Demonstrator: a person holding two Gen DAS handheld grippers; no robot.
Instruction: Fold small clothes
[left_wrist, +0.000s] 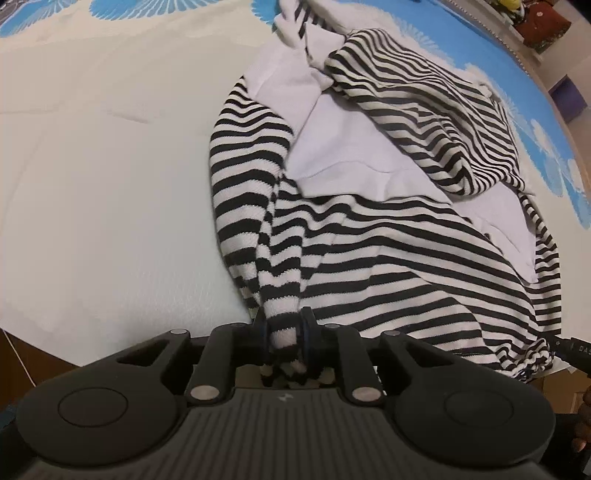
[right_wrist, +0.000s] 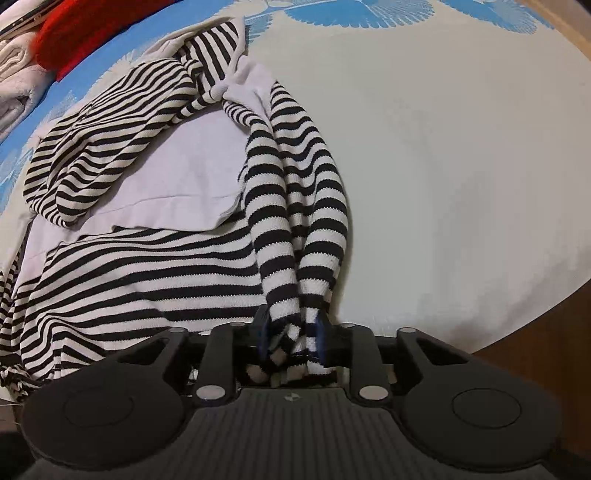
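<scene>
A black-and-white striped garment (left_wrist: 388, 236) with plain white panels lies crumpled on a cream bed sheet (left_wrist: 92, 184). My left gripper (left_wrist: 283, 332) is shut on a bunched striped edge at the garment's near left side. In the right wrist view the same striped garment (right_wrist: 147, 266) spreads to the left. My right gripper (right_wrist: 291, 339) is shut on a gathered striped fold at its near right side. Both pinched folds rise slightly off the sheet. The white inner panel (right_wrist: 177, 173) shows in the garment's middle.
The sheet has a blue floral border (left_wrist: 546, 140) at the far side. A red item (right_wrist: 85, 33) and folded white cloth (right_wrist: 18, 74) lie at the far left in the right wrist view. The brown bed edge (right_wrist: 535, 343) is near on the right.
</scene>
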